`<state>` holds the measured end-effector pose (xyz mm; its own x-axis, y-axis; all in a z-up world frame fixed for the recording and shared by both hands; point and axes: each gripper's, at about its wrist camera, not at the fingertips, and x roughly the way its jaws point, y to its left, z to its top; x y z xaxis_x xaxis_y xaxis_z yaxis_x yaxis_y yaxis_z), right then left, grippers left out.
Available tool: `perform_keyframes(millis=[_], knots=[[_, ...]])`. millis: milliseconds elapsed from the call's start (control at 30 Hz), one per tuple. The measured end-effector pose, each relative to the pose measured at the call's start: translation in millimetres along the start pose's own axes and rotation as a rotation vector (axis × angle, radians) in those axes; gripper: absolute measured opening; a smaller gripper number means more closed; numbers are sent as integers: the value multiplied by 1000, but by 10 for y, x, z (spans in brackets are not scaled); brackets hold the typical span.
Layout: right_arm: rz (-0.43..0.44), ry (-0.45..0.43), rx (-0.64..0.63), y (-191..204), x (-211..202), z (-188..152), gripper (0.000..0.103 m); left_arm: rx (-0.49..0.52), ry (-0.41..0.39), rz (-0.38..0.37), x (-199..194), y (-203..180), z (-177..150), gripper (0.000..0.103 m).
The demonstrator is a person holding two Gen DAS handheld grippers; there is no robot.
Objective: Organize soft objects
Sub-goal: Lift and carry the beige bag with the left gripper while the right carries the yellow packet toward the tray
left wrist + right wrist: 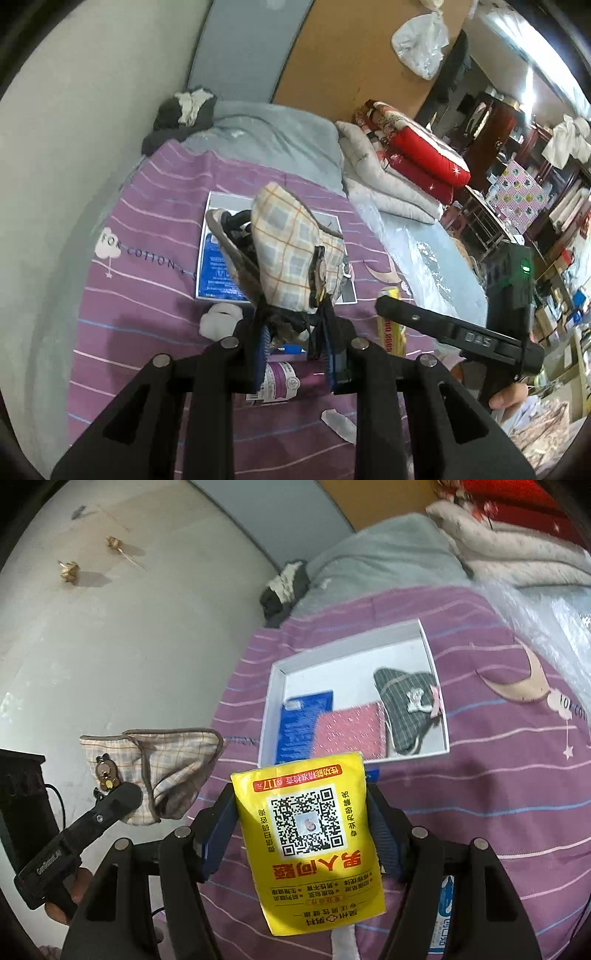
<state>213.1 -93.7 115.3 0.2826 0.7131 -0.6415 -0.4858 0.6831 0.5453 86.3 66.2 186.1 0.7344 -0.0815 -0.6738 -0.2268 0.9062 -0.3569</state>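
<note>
Left wrist view first: at the far left a pale wall (74,129) runs beside the bed (155,295), which is covered in a purple striped sheet. A dark bundle of cloth (184,110) lies at the head of the bed, against a grey pillow (280,140). In the middle, the left gripper (295,328) has its jaws closed on the lower edge of a plaid cloth pouch (291,251), holding it up above a white box (214,236) that rests on the sheet. A white fluffy ball (221,319) lies just left of the jaws, and a purple bottle (284,380) lies on the sheet beneath them. Further right, folded red quilts (417,155) sit on pale ones.

Right wrist view: at the left the plaid cloth pouch (166,768) hangs in the other tool, its bear charm (107,773) showing. In the middle, the right gripper (306,834) has its jaws closed on a yellow packet (314,842) with a QR code, held above the sheet. Beyond it the white box (277,686) holds a blue card (299,720), a pink dotted packet (351,731) and a dark striped pouch (406,701). A moon print (517,686) marks the sheet to the right.
</note>
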Motion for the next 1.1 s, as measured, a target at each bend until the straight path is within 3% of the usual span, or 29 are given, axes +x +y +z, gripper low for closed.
perform_keyframes(millis=[300, 500, 800, 933, 1100], knots=[[-59, 48, 40, -111, 243, 22, 67, -14, 205, 34, 780, 75, -9, 26], [-75, 79, 105, -265, 435, 36, 67, -10, 280, 73, 1063, 42, -79, 26], [-30, 21, 90, -90, 383, 116, 67, 11, 231, 72, 1051, -35, -48, 26], [-59, -13, 93, -38, 363, 174, 67, -14, 145, 40, 1033, 0, 30, 26], [-81, -42, 83, -17, 418, 308, 67, -82, 47, 87, 1107, 198, 144, 26]])
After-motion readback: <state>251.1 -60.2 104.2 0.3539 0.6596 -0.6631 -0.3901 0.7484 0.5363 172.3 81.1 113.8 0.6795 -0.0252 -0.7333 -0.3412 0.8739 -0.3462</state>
